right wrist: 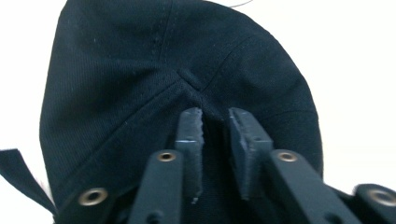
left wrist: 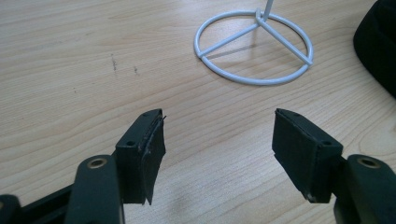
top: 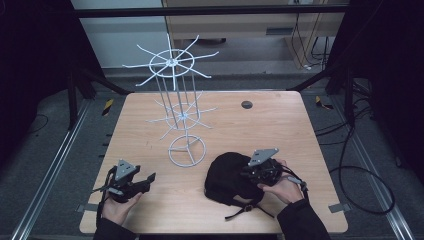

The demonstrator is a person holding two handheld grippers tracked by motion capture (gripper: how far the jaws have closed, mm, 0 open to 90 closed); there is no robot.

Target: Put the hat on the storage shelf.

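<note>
A black cap lies on the wooden table at the front right. My right gripper sits on its crown. In the right gripper view the jaws pinch a fold of the cap's fabric just below the top button. My left gripper rests low at the front left, held in a hand. Its jaws stand wide open over bare wood with nothing between them. A white wire display rack with two tiers of radiating hooks stands mid-table; its ring base lies ahead of the left gripper.
The cap's strap trails toward the front edge. A small dark disc is set in the table at the far right. The cap's edge shows at the right of the left gripper view. Cables lie on the floor at right.
</note>
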